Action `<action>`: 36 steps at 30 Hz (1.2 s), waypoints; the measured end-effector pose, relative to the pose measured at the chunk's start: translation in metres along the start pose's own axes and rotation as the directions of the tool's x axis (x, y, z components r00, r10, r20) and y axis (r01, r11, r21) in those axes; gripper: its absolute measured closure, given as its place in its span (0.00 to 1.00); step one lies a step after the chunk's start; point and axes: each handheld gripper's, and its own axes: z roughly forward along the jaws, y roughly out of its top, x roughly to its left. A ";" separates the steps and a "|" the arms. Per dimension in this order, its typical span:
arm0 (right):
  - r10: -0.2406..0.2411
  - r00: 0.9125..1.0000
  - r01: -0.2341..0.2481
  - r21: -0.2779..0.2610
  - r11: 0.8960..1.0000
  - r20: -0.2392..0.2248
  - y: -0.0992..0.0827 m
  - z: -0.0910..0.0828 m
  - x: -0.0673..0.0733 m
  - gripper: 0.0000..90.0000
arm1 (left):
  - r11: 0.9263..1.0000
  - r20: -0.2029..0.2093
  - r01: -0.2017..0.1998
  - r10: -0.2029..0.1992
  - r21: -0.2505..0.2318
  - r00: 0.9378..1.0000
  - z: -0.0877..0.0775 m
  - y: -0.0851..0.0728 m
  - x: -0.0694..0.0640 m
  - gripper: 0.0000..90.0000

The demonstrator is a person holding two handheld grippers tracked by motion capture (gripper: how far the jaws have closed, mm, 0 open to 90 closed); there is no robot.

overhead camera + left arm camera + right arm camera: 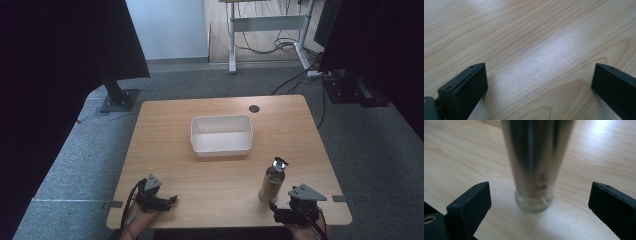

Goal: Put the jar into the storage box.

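Pale wooden table (pixel 165 150), high view: white rectangular plastic tub (pixel 221 135) at centre; steel bottle with black cap (pixel 272 181) upright at lower right, right gripper (pixel 274 209) just below it; left gripper (pixel 172 200) lower left.

Left gripper view: jaws wide apart, bare wood between.

Right gripper view: jaws wide, bottle (pixel 534 170) centred beyond them, untouched.

Dim high view with dark sides; glare streaks the table (pixel 554 50); bottle (pixel 534 165) blurred
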 end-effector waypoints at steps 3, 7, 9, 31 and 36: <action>-0.006 1.000 0.006 -0.014 1.000 -0.006 0.006 0.001 0.003 0.05 | 1.000 0.000 0.001 -0.001 -0.001 1.000 0.000 0.000 0.000 0.00; -0.007 1.000 0.007 -0.025 1.000 -0.013 0.013 0.002 0.005 0.07 | 1.000 0.000 0.002 -0.002 -0.002 1.000 0.000 0.000 0.000 0.00; -0.007 1.000 0.007 -0.031 0.999 -0.017 0.016 0.002 0.005 0.08 | 1.000 0.000 0.002 -0.002 -0.002 1.000 0.000 0.000 0.000 0.00; -0.001 1.000 0.001 -0.083 0.997 0.004 0.047 0.009 0.002 0.25 | 1.000 0.000 0.002 -0.002 -0.002 1.000 0.000 0.000 0.000 0.00; 0.005 1.000 -0.005 -0.088 0.996 -0.007 0.049 0.009 0.001 0.35 | 1.000 0.000 0.001 -0.001 -0.001 1.000 0.000 0.000 0.000 0.00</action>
